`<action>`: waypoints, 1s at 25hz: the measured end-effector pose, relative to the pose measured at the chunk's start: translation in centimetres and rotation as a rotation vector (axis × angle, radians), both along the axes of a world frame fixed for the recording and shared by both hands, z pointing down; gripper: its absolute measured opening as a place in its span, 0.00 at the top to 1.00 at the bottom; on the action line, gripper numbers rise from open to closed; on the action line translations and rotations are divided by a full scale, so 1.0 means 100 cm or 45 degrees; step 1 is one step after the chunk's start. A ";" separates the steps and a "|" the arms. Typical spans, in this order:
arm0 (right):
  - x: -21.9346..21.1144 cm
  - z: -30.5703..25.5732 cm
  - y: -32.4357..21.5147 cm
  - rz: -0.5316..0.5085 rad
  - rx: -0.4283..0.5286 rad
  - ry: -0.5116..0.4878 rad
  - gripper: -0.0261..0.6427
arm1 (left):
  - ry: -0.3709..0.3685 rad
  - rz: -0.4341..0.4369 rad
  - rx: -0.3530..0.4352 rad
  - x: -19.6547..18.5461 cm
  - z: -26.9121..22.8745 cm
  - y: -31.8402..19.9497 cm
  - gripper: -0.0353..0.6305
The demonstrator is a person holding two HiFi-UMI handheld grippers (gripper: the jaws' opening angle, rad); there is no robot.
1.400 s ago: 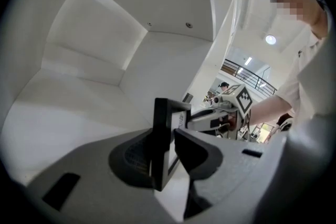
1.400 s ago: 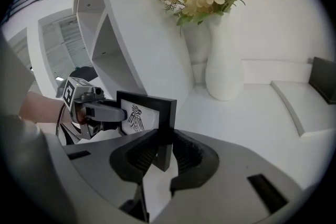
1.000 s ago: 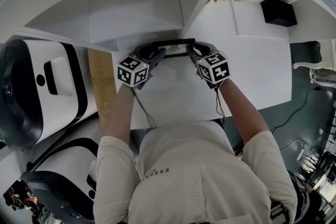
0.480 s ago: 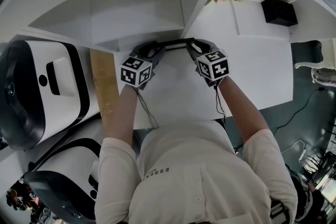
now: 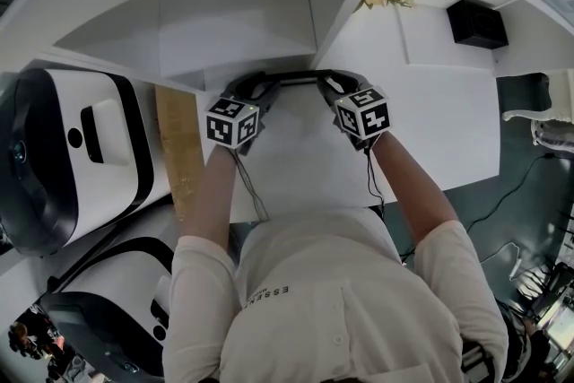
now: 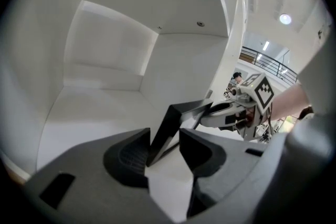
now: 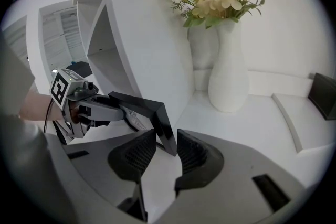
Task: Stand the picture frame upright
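The left forearm [image 5: 212, 193] and right forearm [image 5: 414, 188] are stretched forward, and the two grippers are held side by side, tilted downward and angled in toward each other. The jaws of the left gripper [image 6: 164, 140] have just been opened wide, with one end of the picture frame [image 6: 176, 115] left unclamped between them. The jaws of the right gripper [image 7: 166, 142] have likewise been opening, and the frame's other corner is seen loose between its pads.

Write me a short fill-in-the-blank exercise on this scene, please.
The picture frame is ___ in colour.
The flowers stand in a white ___.
In the head view, the dark box lies to the ___ of the flowers.
Missing words: black; vase; right.
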State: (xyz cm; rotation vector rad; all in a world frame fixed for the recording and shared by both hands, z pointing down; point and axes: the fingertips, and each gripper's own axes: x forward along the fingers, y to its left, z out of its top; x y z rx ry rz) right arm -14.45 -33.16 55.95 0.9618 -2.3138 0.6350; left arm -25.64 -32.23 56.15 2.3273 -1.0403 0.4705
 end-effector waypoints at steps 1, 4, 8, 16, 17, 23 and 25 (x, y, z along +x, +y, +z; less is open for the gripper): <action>0.000 0.000 0.000 0.000 -0.003 -0.002 0.79 | -0.001 -0.005 -0.006 0.000 0.000 0.000 0.72; 0.002 0.001 -0.001 0.040 -0.014 -0.010 0.77 | 0.004 -0.045 -0.031 -0.002 0.001 0.002 0.72; 0.010 -0.005 -0.001 0.132 0.020 -0.022 0.66 | 0.046 -0.095 -0.029 -0.007 -0.009 0.010 0.71; 0.020 -0.041 0.026 0.132 0.129 -0.040 0.66 | 0.003 -0.201 0.082 -0.022 -0.044 0.042 0.71; 0.020 -0.050 0.031 0.116 0.160 -0.054 0.67 | 0.001 -0.211 0.110 -0.022 -0.052 0.049 0.71; 0.033 -0.107 0.059 0.061 0.380 -0.120 0.86 | -0.001 -0.190 0.291 -0.004 -0.100 0.086 0.75; 0.036 -0.123 0.067 0.043 0.422 -0.153 0.91 | -0.002 -0.175 0.344 0.003 -0.118 0.096 0.76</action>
